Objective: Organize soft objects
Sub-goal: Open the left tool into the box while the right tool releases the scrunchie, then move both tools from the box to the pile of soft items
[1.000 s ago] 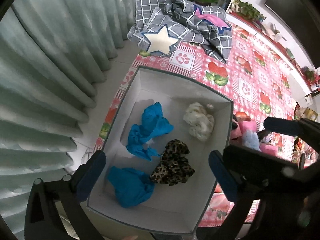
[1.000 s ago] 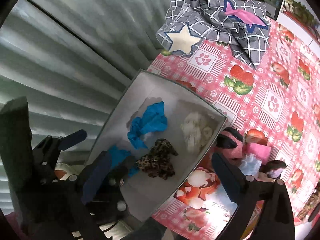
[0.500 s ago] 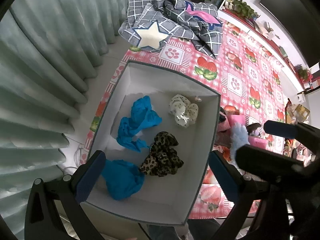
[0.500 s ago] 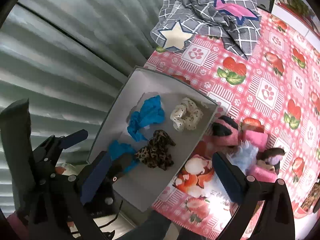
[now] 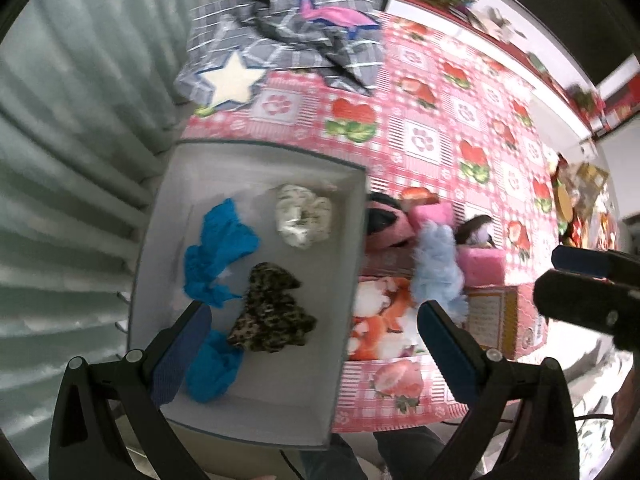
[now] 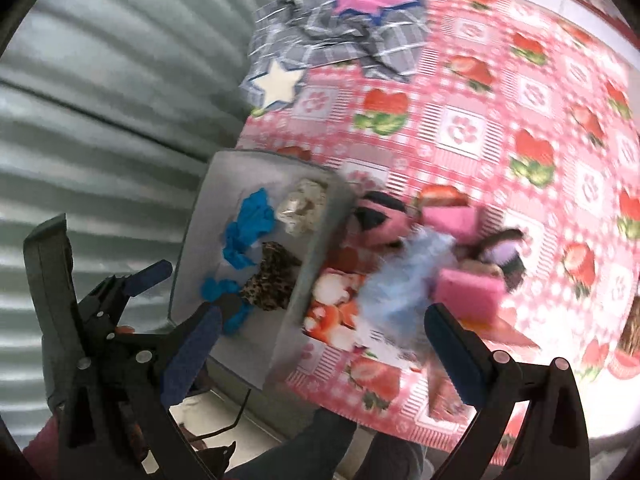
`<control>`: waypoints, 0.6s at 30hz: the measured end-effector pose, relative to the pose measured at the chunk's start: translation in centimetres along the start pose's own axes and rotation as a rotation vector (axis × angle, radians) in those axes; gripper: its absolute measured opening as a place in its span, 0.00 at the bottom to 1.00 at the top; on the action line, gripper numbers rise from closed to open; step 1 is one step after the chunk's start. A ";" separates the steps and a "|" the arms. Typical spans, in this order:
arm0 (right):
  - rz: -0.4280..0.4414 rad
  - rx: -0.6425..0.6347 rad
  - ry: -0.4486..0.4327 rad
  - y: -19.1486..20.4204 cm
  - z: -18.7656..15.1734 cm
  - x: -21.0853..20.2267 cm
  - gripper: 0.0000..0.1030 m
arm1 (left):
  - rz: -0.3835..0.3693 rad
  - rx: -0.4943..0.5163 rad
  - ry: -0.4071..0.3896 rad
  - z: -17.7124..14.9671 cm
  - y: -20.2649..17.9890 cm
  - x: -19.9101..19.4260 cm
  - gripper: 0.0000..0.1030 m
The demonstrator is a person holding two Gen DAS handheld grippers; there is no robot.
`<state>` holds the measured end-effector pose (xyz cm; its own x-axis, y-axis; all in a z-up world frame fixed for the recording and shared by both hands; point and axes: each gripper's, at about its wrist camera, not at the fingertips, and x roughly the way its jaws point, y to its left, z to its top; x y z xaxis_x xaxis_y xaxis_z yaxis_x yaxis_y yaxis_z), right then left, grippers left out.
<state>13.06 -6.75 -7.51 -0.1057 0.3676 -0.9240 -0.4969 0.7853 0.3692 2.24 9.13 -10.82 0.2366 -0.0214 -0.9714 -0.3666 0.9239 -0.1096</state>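
White and speckled, the cream scrunchie point(image 5: 304, 216) now lies settled on the floor of the open white cardboard box point(image 5: 256, 412), ahead of the left gripper point(image 5: 312, 354) and a touch to its left, beside the crumpled bright blue cloth point(image 5: 220, 248) and the leopard-print scrunchie point(image 5: 270, 314). A second ago it was only a pale blur in that same corner, so that piece has just landed and come to rest. A second blue bundle point(image 5: 212, 364) sits right against the left gripper's left finger.

Both views have swung toward the table since then. The left gripper, fingers spread wide and holding nothing, now straddles the box's right wall, with the loose heap coming in ahead and to its right. The right gripper point(image 6: 320, 350) is also spread and empty, and the fluffy pale blue soft toy point(image 6: 400, 280) lies just ahead between its fingers, though blur hides any contact. Around it: a pink and black plush item point(image 6: 380, 220) against the box wall, two pink sponge-like blocks point(image 6: 468, 292), and a dark brown and lilac piece point(image 6: 502, 252), all on the pink strawberry-print tablecloth point(image 6: 520, 100).

Four pieces in, then, and the pile outside the box is clearly the next business. The pale blue toy looks the likeliest pick for the right gripper.
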 end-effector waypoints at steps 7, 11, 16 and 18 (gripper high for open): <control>0.017 0.142 -0.026 -5.9 -1.0 -2.7 0.99 | -0.013 0.102 0.022 0.6 -4.7 0.9 1.00; 0.011 0.222 -0.041 -9.8 -1.3 -3.9 0.99 | -0.016 0.142 0.044 0.8 -6.9 1.9 1.00; 0.003 0.300 -0.041 -14.0 -1.1 -4.3 0.99 | -0.005 0.178 0.071 1.6 -9.1 3.1 1.00; 0.000 0.324 -0.029 -15.5 -1.0 -3.8 0.99 | -0.002 0.194 0.085 1.9 -10.0 3.7 1.00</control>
<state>20.34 -20.79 -9.84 -0.0790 0.3777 -0.9225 -0.1968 0.9013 0.3859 8.51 0.59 -12.92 0.1576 -0.0474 -0.9864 -0.1840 0.9800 -0.0765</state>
